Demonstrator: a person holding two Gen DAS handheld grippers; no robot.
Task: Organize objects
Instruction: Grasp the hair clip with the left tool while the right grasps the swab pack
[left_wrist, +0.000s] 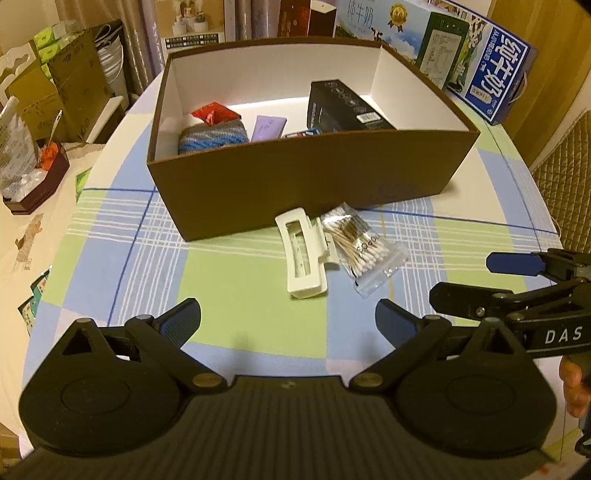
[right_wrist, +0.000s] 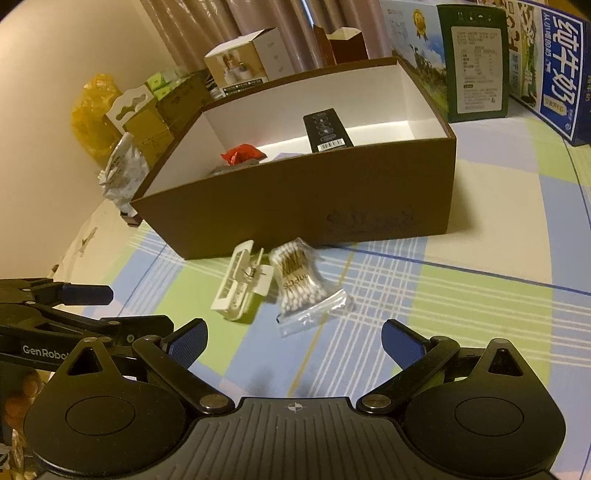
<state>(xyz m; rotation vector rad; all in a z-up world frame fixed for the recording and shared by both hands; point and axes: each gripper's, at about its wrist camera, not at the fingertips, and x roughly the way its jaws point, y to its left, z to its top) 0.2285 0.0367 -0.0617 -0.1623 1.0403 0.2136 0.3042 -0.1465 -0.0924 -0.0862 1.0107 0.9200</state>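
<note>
A white hair claw clip (left_wrist: 303, 254) (right_wrist: 238, 286) and a clear bag of cotton swabs (left_wrist: 360, 245) (right_wrist: 301, 286) lie side by side on the checked tablecloth, just in front of a brown open box (left_wrist: 295, 184) (right_wrist: 295, 206). Inside the box are a black carton (left_wrist: 345, 107) (right_wrist: 327, 129), a red packet (left_wrist: 214, 112) (right_wrist: 242, 153), a blue-grey knitted item (left_wrist: 212, 136) and a purple tube (left_wrist: 267, 127). My left gripper (left_wrist: 288, 319) hovers open short of the clip. My right gripper (right_wrist: 295, 341) (left_wrist: 461, 280) is open too, short of the swabs.
A blue milk carton box (left_wrist: 491, 70) (right_wrist: 554, 70) stands behind the brown box to the right. Cardboard boxes and bags (left_wrist: 55, 92) crowd the left side beyond the table edge. A quilted chair back (left_wrist: 565, 177) is at the right.
</note>
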